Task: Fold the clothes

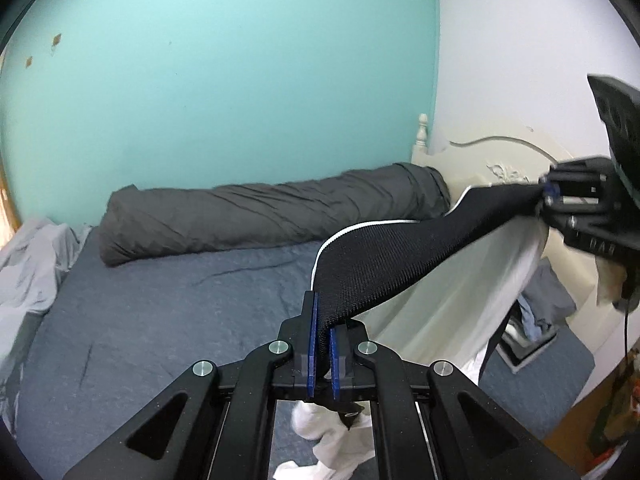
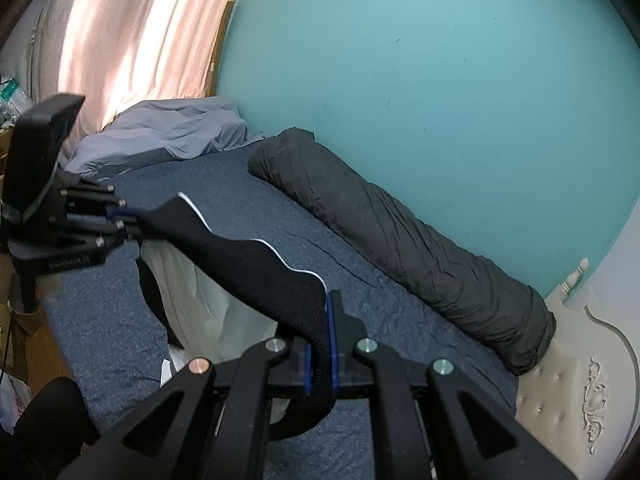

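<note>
Both grippers are clamped on the black waistband of a white garment, which hangs in the air above the blue-sheeted bed. The left gripper has its jaws closed tight on one end of the band; the right gripper pinches the other end. A rolled dark grey duvet lies along the teal wall.
</note>
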The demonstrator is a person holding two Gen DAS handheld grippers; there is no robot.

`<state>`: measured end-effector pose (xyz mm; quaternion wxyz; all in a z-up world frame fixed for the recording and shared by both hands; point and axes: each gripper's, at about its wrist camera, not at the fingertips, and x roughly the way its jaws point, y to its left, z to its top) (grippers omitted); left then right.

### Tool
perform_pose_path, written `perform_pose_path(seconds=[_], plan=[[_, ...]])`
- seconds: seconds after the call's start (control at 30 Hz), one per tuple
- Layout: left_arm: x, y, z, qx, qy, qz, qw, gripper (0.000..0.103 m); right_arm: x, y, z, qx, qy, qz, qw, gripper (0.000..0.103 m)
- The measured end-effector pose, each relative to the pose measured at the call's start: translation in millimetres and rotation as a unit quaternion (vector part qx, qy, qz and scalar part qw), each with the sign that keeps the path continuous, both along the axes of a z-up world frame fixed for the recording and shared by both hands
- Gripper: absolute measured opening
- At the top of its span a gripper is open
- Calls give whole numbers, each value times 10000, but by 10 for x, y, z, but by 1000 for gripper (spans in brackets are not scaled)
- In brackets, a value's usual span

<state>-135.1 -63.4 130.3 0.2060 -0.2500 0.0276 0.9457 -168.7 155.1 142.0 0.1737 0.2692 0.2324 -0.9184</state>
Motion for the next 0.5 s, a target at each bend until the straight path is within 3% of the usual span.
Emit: perform_pose_path(seconds=[0.23, 0.5], plan=[[121, -3, 393, -100, 352, 122, 9993, 5, 117, 2, 173, -141, 262, -76, 9995, 6], [494, 20, 983, -161, 899, 152, 9957, 5, 543, 51, 730, -269, 755, -64, 9968, 6]])
